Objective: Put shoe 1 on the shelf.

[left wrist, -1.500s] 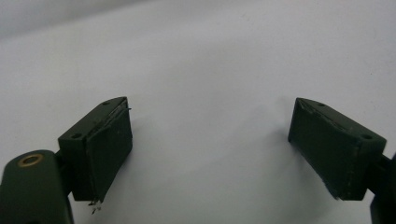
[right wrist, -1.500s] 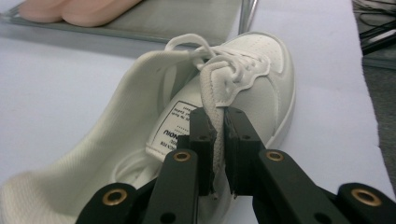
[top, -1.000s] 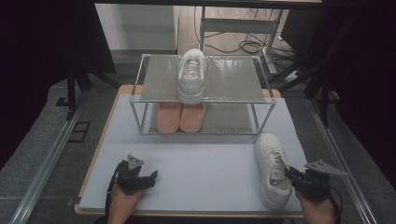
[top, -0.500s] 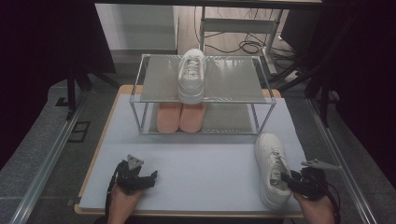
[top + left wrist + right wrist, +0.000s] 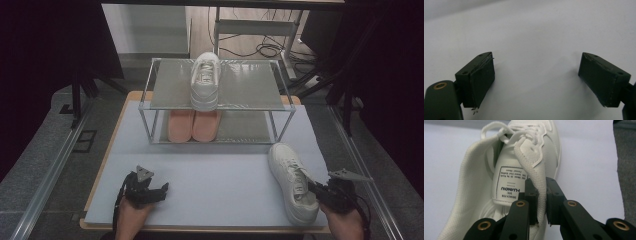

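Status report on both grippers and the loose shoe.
Right gripper just closed, pinching white shoe collar. Left gripper open over mat. Rack ahead, top shelf half free.

The white sneaker (image 5: 534, 157) is showing smooth, faintly glossy synthetic leather outside and a rough woven mesh lining inside, with a printed cloth label on the tongue. The right gripper (image 5: 542, 202) is presenting matt black plastic jaws with brass-coloured rivets. The bench (image 5: 215, 170) is displaying a smooth matt pale sheet. The shoe rack (image 5: 150, 107) is showing bright metal framing around frosted shelves.
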Available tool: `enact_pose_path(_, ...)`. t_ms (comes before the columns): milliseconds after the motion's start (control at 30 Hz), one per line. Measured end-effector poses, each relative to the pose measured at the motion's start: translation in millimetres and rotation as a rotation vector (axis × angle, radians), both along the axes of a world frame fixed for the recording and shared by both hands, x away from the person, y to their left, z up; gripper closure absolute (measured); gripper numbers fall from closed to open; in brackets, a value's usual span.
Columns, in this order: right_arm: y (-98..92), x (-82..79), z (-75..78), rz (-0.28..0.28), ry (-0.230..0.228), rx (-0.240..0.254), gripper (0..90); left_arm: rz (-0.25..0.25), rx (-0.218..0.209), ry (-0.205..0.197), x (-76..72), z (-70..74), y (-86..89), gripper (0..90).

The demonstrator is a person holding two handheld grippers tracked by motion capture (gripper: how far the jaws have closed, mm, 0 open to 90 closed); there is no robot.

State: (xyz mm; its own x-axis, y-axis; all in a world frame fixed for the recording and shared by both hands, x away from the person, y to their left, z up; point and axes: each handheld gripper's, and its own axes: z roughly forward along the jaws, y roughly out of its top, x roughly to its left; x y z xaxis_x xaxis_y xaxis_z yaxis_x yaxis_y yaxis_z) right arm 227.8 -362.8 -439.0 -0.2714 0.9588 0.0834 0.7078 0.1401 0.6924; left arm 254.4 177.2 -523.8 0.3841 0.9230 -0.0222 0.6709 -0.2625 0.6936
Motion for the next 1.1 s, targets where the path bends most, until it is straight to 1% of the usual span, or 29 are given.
enact_pose_path(133, 5.9, -0.3, 7.7, 0.025, -0.032, 0.007, 82.5, 0.000, -0.001, 0.000, 0.0, 0.0, 0.0, 13.5)
enact_pose_path(367, 20.7, 4.0, 17.9, 0.092, -0.056, 0.046, 82.6, 0.000, 0.000, 0.000, 0.0, 0.0, 0.0, 13.5)
enact_pose_path(567, 45.0, 12.0, 21.6, 0.169, -0.060, 0.069, 82.5, 0.000, -0.001, 0.000, 0.0, 0.0, 0.0, 13.5)
enact_pose_path(700, 69.6, 20.7, 19.4, 0.245, -0.060, 0.081, 82.4, 0.000, 0.000, 0.000, 0.0, 0.0, 0.0, 13.5)
enact_pose_path(767, 84.8, 25.7, 16.7, 0.291, -0.057, 0.085, 82.3, 0.000, 0.000, 0.000, 0.0, 0.0, 0.0, 13.5)
enact_pose_path(967, 118.9, 40.3, 4.8, 0.409, -0.031, 0.128, 82.2, 0.000, 0.000, 0.000, -0.1, 0.0, 0.1, 13.5)
enact_pose_path(1033, 128.2, 43.9, 0.6, 0.440, -0.022, 0.130, 82.1, 0.000, 0.000, 0.001, 0.0, 0.0, 0.1, 13.5)
enact_pose_path(1100, 137.8, 49.0, -5.0, 0.471, -0.011, 0.122, 82.1, 0.000, 0.000, 0.000, -0.1, 0.0, 0.2, 13.5)
